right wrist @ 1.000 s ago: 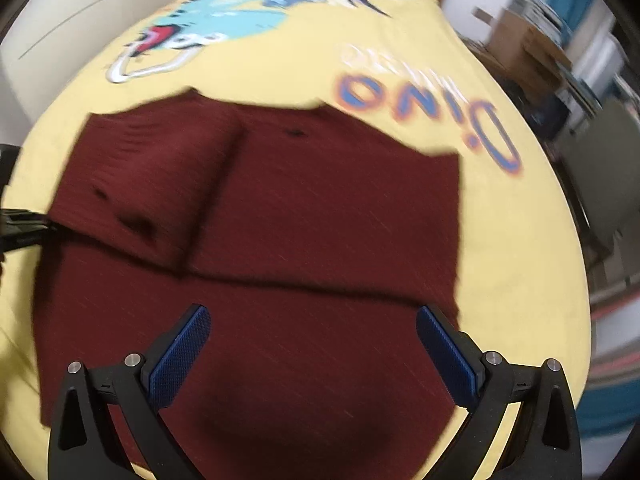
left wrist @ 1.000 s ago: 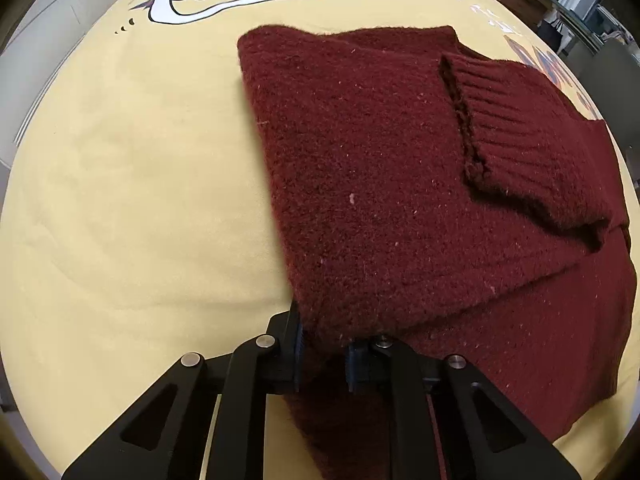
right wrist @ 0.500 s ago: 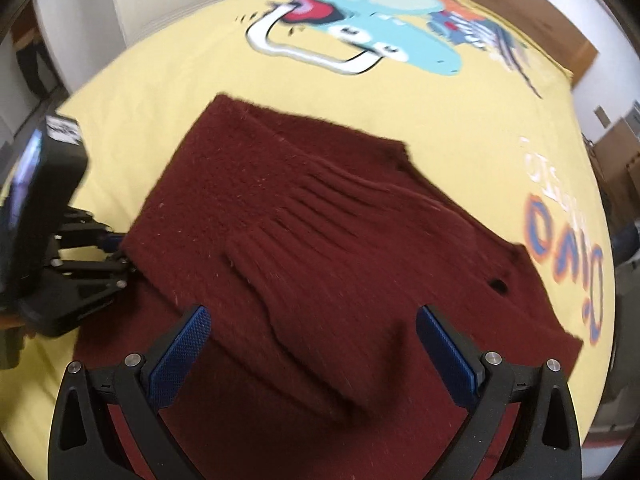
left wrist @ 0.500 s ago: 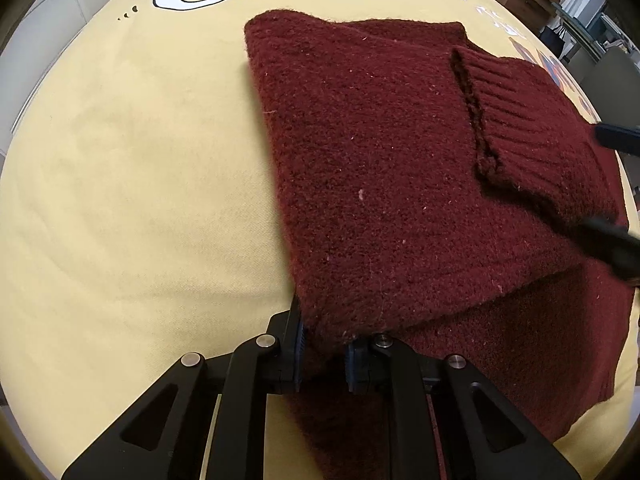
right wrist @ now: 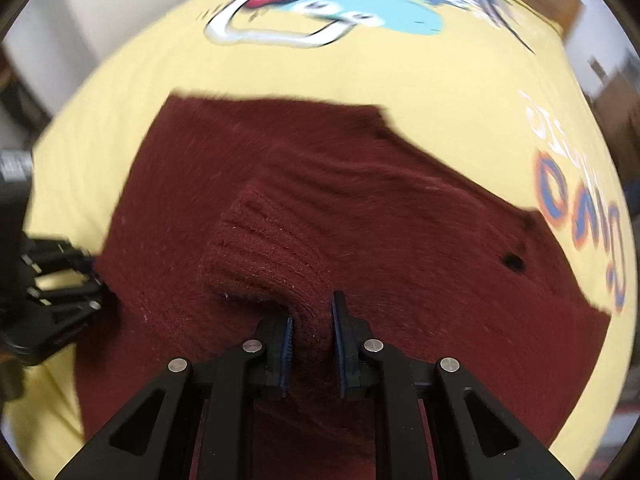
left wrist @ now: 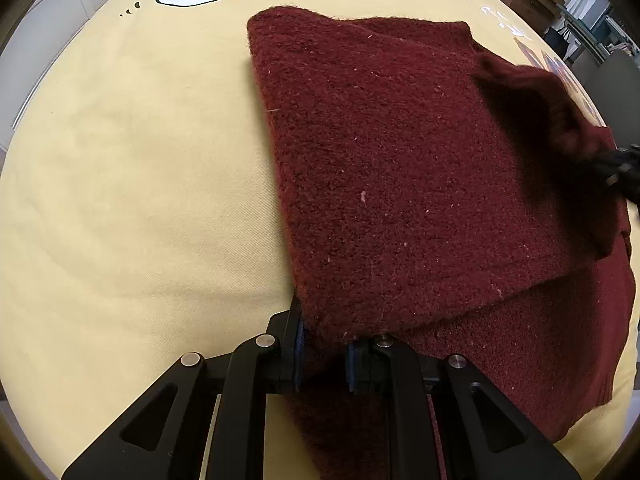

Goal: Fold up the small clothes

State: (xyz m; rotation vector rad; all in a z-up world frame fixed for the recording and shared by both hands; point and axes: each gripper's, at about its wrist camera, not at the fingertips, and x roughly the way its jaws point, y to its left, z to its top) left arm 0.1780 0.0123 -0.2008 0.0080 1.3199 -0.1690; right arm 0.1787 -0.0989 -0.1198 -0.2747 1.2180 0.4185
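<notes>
Dark red knit sweater (left wrist: 404, 184) lies on a yellow sheet (left wrist: 132, 184) printed with a cartoon dino (right wrist: 320, 4) and orange-blue lettering (right wrist: 576, 216). 1 side panel is folded over onto the body, so 2 layers show.

Left wrist view: the folded panel's long axis runs away from the camera, near corner at the left gripper (left wrist: 323, 354), far corner up by the dino print. Fold line forms the sweater's left edge, straight, slightly tilted. Lower layer sticks out to the right and toward the camera, past the panel's diagonal edge.

Left gripper: jaws pinched on the near corner of the folded panel, knit bunched between the blue pads (left wrist: 299, 350). Sweater extends forward and right from it; bare sheet to its left.

Right wrist view, motion-blurred: ribbed cuff (right wrist: 260, 256) of the sleeve points toward the camera, ribs running along the sleeve; sleeve lies diagonally across the body. Right gripper (right wrist: 312, 338) is clamped on the cuff edge, fabric filling the narrow gap between its fingers (right wrist: 285, 340). The cuff bulges up just ahead of the tips.

Left gripper (right wrist: 60, 280) shows at this view's left edge, on the sweater's side. Right gripper (left wrist: 622, 168) appears at the far right of the left view, at the sleeve end, which is blurred there.

Small dark spot (right wrist: 512, 261) on the sweater right of the cuff; can't tell what it is.
</notes>
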